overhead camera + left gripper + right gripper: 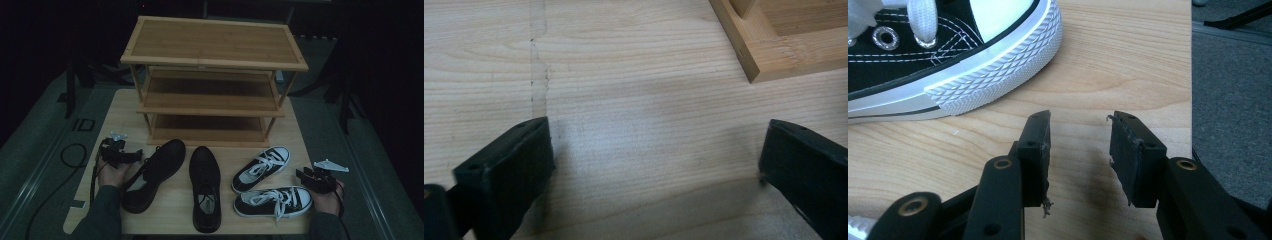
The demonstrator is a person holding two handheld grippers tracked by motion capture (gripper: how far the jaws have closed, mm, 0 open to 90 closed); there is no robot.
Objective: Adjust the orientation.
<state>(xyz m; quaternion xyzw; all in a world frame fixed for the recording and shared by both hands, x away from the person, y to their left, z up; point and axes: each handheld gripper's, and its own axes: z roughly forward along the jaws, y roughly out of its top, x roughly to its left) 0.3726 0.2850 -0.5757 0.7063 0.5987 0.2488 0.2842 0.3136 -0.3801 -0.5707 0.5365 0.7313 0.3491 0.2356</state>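
A pair of black leather shoes lies mid-table, one (pixel 152 175) angled to the left and one (pixel 205 187) pointing at the rack. Right of them lie two black-and-white canvas sneakers, the far one (pixel 261 169) and the near one (pixel 272 201). My left gripper (pixel 131 156) rests just left of the angled leather shoe. In the left gripper view the left gripper (pixel 659 135) stands open over bare wood. My right gripper (pixel 302 176) sits beside the near sneaker's toe. The right gripper (pixel 1080 120) is open with nothing between its jaws, and the ribbed white sneaker toe (pixel 973 65) is close ahead to the left.
A three-shelf bamboo rack (pixel 215 42) stands at the back of the wooden table (pixel 120 115); its bottom corner (pixel 774 50) is ahead of the left gripper. The table's right edge drops to grey floor (pixel 1228 100) close beside the right gripper.
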